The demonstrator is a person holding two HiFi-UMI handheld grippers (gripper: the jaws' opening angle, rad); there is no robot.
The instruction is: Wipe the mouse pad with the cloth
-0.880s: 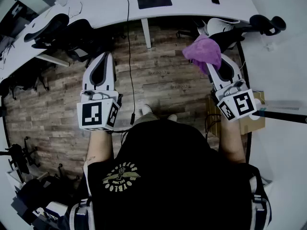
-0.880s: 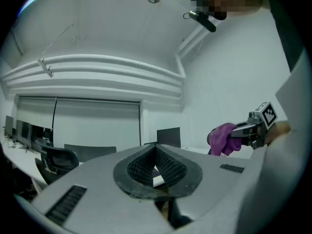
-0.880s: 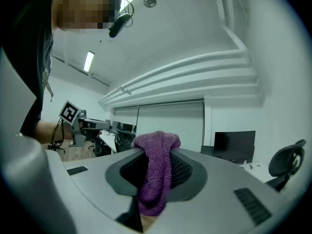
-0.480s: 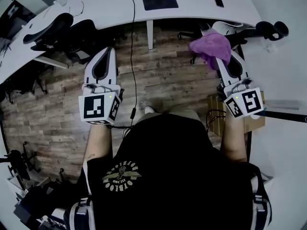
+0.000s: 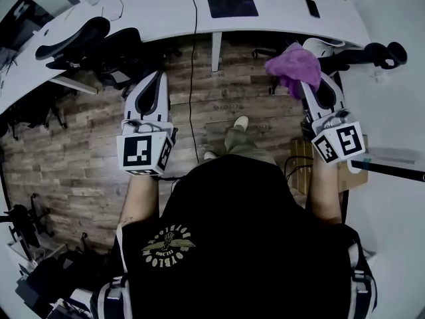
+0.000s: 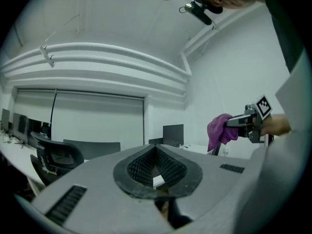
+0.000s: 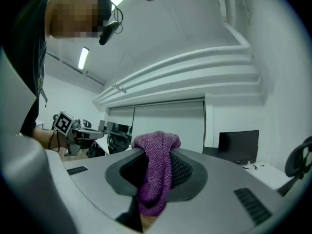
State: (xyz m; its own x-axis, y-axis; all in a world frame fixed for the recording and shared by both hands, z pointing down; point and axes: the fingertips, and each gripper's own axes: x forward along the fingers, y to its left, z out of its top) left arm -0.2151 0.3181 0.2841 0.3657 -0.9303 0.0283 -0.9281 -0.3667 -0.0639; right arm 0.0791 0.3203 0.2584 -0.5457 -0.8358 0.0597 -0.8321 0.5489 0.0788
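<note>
The dark mouse pad [image 5: 232, 4] lies flat on the white desk [image 5: 159, 8] at the far side of the head view. A purple cloth [image 5: 295, 68] bunches out of my right gripper [image 5: 307, 85], which is shut on it and held over the wood floor, short of the desk. In the right gripper view the cloth [image 7: 155, 174] hangs between the jaws. My left gripper [image 5: 155, 80] is held level on the left, shut and with nothing in it. The left gripper view shows its jaws [image 6: 157, 172] closed, and the cloth [image 6: 218, 129] off to the right.
A black cable [image 5: 192, 65] drops from the desk to the floor between the grippers. Black office chairs [image 5: 99, 42] stand at the left, another chair [image 5: 352, 55] at the right. A phone [image 5: 313, 8] lies on the desk. A cardboard box [image 5: 345, 171] sits by my right arm.
The person has stepped toward the desk, with a foot now showing ahead. Both grippers keep their poses; the right one still holds the cloth.
</note>
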